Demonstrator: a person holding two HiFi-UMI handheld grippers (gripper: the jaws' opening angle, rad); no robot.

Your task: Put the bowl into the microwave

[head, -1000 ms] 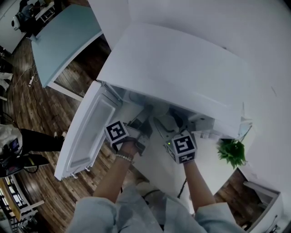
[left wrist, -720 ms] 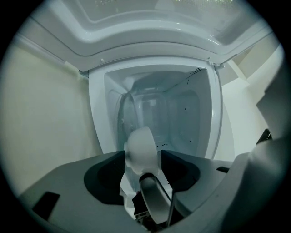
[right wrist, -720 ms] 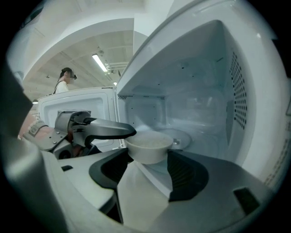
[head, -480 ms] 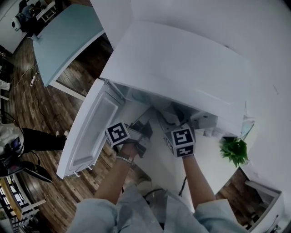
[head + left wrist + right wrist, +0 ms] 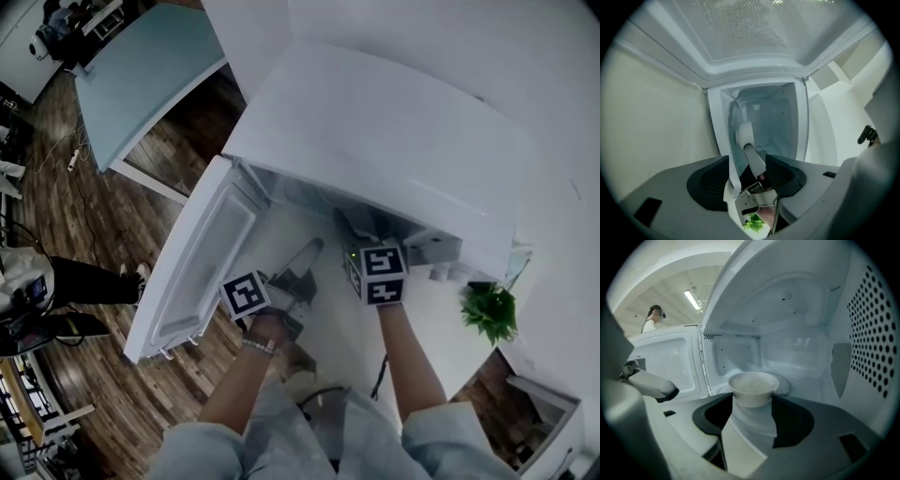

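Observation:
The white microwave (image 5: 375, 131) stands with its door (image 5: 197, 272) swung wide to the left. A white bowl (image 5: 753, 387) sits upright inside the cavity, over the glass turntable (image 5: 786, 384). My right gripper (image 5: 753, 400) reaches into the cavity and its two pads press the bowl's sides. In the head view only its marker cube (image 5: 380, 274) shows below the microwave's top. My left gripper (image 5: 302, 258) hangs in front of the opening, between door and cavity. Its jaws (image 5: 747, 161) stand apart, gripping nothing, with the door's edge seen beyond them.
A small green plant (image 5: 487, 314) stands on the white counter right of the microwave. A pale blue table (image 5: 141, 75) is on the wooden floor at the far left, and a person (image 5: 654, 317) stands in the background. The cavity's perforated right wall (image 5: 876, 324) is close to the right gripper.
My right gripper has moved forward, deeper under the microwave's top. The left gripper has drawn back a little toward me. The door stays open.

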